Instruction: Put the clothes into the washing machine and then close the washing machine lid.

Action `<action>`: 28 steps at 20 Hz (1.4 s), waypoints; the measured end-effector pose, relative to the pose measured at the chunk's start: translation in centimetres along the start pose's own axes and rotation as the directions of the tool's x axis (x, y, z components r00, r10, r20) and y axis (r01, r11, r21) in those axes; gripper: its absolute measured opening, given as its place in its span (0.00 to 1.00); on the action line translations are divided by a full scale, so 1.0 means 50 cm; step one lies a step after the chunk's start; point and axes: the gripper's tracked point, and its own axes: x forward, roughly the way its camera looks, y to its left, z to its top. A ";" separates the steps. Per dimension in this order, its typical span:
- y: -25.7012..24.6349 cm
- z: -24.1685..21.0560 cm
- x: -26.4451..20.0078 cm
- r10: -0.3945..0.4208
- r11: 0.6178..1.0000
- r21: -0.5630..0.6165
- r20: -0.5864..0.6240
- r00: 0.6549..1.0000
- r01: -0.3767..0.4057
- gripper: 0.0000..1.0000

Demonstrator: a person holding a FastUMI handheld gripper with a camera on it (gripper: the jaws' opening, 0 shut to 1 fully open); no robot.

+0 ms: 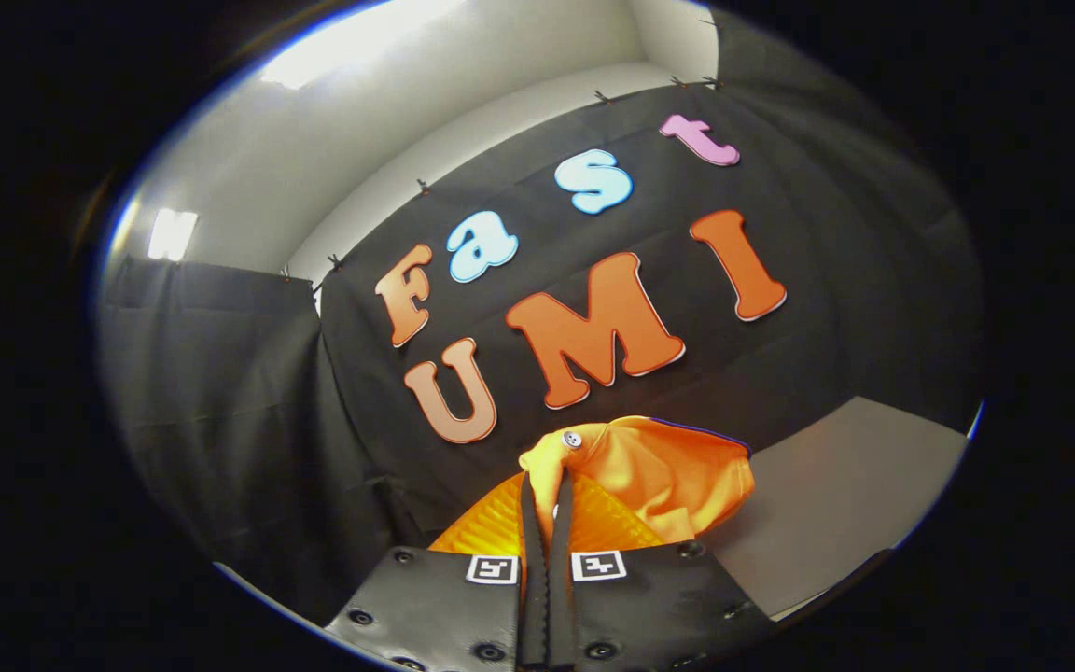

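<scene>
An orange garment (659,476) is seen pinched between the two fingers of the gripper (547,485), which are pressed almost together with a fold of the cloth caught in the narrow slit between them. The fabric bunches up just beyond the fingertips, where a small pale button (572,439) is seen on the topmost fold, and it spills to either side of the fingers, more of it lying on the right. A thin dark edging is visible along the garment's upper right border. Two square black-and-white markers (492,568) are fixed on the gripper's body, one at the base of each finger. Beyond the garment the booth's wall of black cloth (248,411) is seen, hung by small clips from a pale wall above. To the right of the garment, a flat grey surface (836,504) is shown.
</scene>
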 end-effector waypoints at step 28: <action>0.416 -0.610 0.320 0.020 0.984 -0.157 -0.370 0.929 -0.084 0.07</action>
